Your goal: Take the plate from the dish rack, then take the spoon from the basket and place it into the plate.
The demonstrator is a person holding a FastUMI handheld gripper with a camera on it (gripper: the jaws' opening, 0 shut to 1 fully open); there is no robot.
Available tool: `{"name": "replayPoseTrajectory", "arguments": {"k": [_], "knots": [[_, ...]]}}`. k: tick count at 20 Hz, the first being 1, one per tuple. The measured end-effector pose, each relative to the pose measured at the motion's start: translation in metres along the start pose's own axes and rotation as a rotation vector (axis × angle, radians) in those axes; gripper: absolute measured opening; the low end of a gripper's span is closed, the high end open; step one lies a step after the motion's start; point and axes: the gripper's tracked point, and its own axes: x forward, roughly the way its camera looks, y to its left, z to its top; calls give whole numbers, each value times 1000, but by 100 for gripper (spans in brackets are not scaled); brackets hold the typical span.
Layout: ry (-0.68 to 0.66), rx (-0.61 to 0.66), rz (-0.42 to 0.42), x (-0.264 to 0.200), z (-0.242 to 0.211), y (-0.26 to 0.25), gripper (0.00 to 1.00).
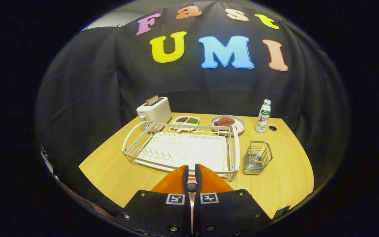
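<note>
progress: looks like early days to me. The dish rack (180,148) sits with no plate standing in its slots, and the only plate (239,123) I can spot is over behind the rack with a brownish lump of food on it, so I can't say if that's the task's plate.
spoon: still in the basket (258,157), the spoon (258,155) handle poking up inside, so that half is clearly not done.
hand-held gripper: the hand-held gripper (191,171) has its orange fingers (174,181) nearly together, just a thin slit between them with something pinkish showing in the gap. Can't tell if it's pinching anything. It's just in front of the rack's near edge.
rack: white coated wire, rounded corners, rows of prongs, ribbed white drip tray underneath.
basket: small boxy metal mesh, shiny, just right of the rack.
counter: pale wood-grain counter (285,177), smooth, curved front.
other stuff: glossy white toaster (154,112), a little two-part dish (186,120) with dark and green bits, a plastic bottle (263,116) with a green label.
</note>
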Motion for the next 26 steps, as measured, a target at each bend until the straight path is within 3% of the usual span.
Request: {"name": "replayPoseTrajectory", "arguments": {"k": [9,14,20,26], "knots": [[101,-58,96,36,-27,34,4],[99,-69,125,34,-24,33,13],[5,-86,91,18,16,8,15],[-172,-77,-21,-21,74,-45,15]]}}
